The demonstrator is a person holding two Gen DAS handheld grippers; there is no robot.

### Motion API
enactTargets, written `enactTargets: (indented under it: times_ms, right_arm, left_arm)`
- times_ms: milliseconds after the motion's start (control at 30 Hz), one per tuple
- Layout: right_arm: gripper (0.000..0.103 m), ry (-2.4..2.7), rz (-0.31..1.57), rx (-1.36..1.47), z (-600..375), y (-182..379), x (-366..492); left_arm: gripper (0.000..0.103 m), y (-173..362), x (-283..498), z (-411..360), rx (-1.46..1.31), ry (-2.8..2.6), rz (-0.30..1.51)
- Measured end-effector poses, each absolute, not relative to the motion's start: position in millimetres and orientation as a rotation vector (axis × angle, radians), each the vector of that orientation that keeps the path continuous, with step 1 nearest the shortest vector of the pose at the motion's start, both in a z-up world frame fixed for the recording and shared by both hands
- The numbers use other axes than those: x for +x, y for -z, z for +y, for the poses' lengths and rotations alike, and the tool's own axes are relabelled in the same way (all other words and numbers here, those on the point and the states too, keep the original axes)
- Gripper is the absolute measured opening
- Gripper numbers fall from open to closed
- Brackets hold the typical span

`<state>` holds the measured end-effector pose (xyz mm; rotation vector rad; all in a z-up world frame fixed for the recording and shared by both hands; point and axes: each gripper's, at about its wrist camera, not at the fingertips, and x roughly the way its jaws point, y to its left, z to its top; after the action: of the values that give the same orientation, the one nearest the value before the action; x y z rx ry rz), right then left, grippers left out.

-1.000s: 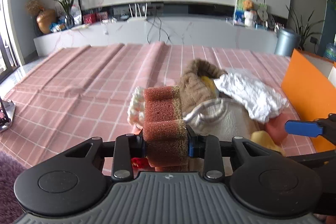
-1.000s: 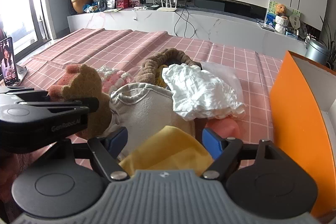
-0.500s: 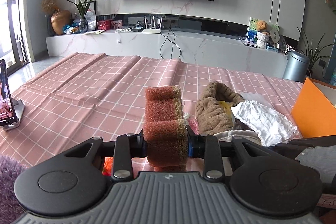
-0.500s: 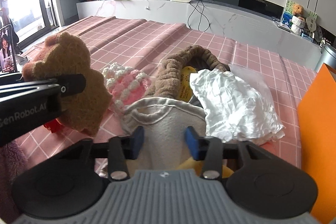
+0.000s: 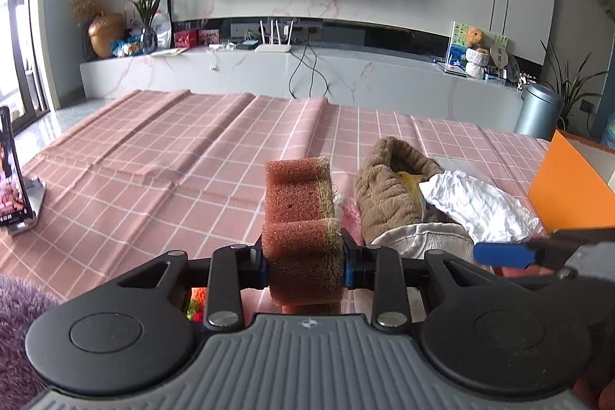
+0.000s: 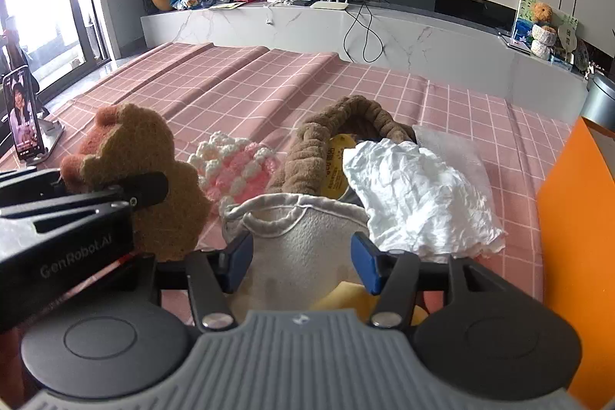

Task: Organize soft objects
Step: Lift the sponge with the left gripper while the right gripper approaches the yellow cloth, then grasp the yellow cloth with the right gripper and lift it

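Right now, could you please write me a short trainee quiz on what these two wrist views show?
1. What does the left gripper clamp?
2. True or false: the crumpled white cloth lies inside the orange box.
3. The right gripper straddles: A) cream fabric pouch, B) pink-and-white crocheted piece, C) brown fuzzy slipper.

Key: 1. The bear-shaped brown sponge. 2. False; it lies on the pile, beside the box. 3. A; its jaws are opening.

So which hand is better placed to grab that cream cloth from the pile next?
Probably the right gripper: its opening fingers already straddle the cream cloth, holding nothing. The left gripper is shut on the sponge.
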<state>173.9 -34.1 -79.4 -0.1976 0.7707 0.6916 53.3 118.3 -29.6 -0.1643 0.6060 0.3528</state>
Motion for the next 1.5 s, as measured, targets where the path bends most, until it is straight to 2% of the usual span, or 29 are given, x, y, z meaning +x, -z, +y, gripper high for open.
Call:
enactTargets:
  times_ms: [67,100,133,267,300,333,367,400,433,467,500,1000,1100,1167,1200,1233,1267,1367,1433,1500]
  right_arm:
    - [0.065,-0.715,0.785,-0.195,-31.6,84.8,172.9]
    - [0.078,-0.713,0.776,-0.205,-28.6,87.3,171.7]
    - [0.085,-0.71,0.766,-0.218,-24.8,90.1,170.7]
    - [0.084,-0.691,0.793,-0.266,-8.8,106.5,175.5]
    - [0.075,-0.667,0.792,-0.282,-7.9,109.5,176.2]
    - [0.06,-0.655,0.785,-0.284,-9.4,109.2,176.6]
    - [0.057,-0.663,0.787,-0.268,-13.3,106.5,177.9]
    - [0.048,-0.676,0.796,-0.245,-18.2,102.3,179.4]
    - [0.032,-0.686,0.799,-0.23,-22.3,97.3,180.3]
    - [0.022,-0.697,0.794,-0.221,-25.6,92.3,180.1]
    - [0.002,-0.712,0.79,-0.215,-28.4,87.5,180.2]
    - [0.0,-0.741,0.587,-0.083,-74.4,3.3,178.5]
    - [0.0,-0.745,0.654,-0.069,-78.3,5.2,183.3]
    - [0.004,-0.719,0.696,-0.074,-80.1,20.6,182.9]
    - [0.016,-0.708,0.708,-0.095,-78.9,29.0,182.2]
    - [0.035,-0.704,0.717,-0.118,-77.6,38.5,181.0]
    - [0.043,-0.707,0.73,-0.134,-76.4,47.4,180.5]
    - [0.051,-0.694,0.798,-0.144,-72.4,73.6,183.8]
    - [0.068,-0.678,0.826,-0.142,-66.6,87.6,186.8]
    - [0.07,-0.674,0.844,-0.142,-60.3,97.6,192.0]
  left_arm:
    - [0.037,29.6,51.3,122.8,-0.172,-0.379,0.6]
    - [0.037,29.1,51.1,124.5,-0.18,-0.385,0.596]
    - [0.037,29.3,49.8,127.0,-0.196,-0.385,0.592]
    - [0.037,31.8,50.8,129.9,-0.215,-0.381,0.605]
    - [0.037,31.9,50.7,130.9,-0.223,-0.377,0.606]
    - [0.037,31.9,50.3,131.6,-0.226,-0.375,0.606]
    - [0.037,31.5,49.3,131.8,-0.227,-0.376,0.603]
    - [0.037,31.5,48.9,132.0,-0.231,-0.375,0.602]
    - [0.037,31.6,49.0,132.1,-0.236,-0.37,0.603]
    - [0.037,31.8,49.3,131.4,-0.24,-0.363,0.604]
    - [0.037,31.9,49.5,130.3,-0.24,-0.355,0.603]
    - [0.037,-0.8,41.8,102.4,-0.188,-0.247,0.537]
    - [0.037,-5.2,41.7,98.7,-0.158,-0.249,0.539]
    - [0.037,-2.2,42.6,98.5,-0.157,-0.229,0.574]
    - [0.037,0.7,43.6,98.6,-0.156,-0.221,0.589]
    - [0.037,4.0,44.3,98.1,-0.152,-0.217,0.6]
    - [0.037,7.8,44.4,97.8,-0.151,-0.214,0.608]
    - [0.037,19.5,48.5,99.6,-0.156,-0.222,0.633]
    - [0.037,26.4,52.0,103.5,-0.169,-0.228,0.652]
    - [0.037,31.2,53.8,107.5,-0.182,-0.232,0.662]
